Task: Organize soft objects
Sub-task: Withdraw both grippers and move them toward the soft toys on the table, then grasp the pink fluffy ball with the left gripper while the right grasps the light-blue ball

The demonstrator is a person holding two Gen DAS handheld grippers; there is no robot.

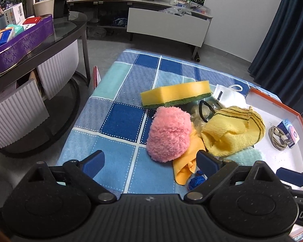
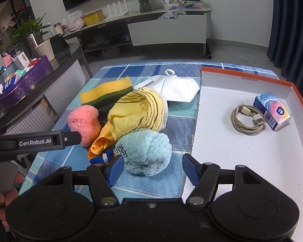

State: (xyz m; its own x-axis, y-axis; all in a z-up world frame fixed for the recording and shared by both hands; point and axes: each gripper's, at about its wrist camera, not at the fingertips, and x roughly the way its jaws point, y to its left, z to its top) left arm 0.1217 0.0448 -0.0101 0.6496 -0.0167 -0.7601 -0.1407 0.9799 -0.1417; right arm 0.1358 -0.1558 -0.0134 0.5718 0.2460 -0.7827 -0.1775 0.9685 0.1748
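Note:
A pile of soft things lies on the blue checked cloth (image 1: 119,109): a pink fluffy ball (image 1: 168,134) (image 2: 83,122), a yellow striped towel (image 1: 232,132) (image 2: 137,112), a yellow-green sponge (image 1: 175,96) (image 2: 106,94), a white mask (image 2: 171,88) (image 1: 228,96), an orange cloth (image 1: 188,161) (image 2: 101,143) and a light blue fluffy ball (image 2: 146,152) (image 1: 246,157). My left gripper (image 1: 149,161) is open, just in front of the pink ball. My right gripper (image 2: 153,169) is open, its fingers on either side of the light blue ball's near edge.
An orange-rimmed white box (image 2: 242,151) (image 1: 280,104) on the right holds a coiled cable (image 2: 247,120) and a tissue pack (image 2: 272,111). A black side table (image 1: 56,40) with a purple tin (image 1: 20,44) stands left. A TV cabinet (image 1: 165,26) is behind.

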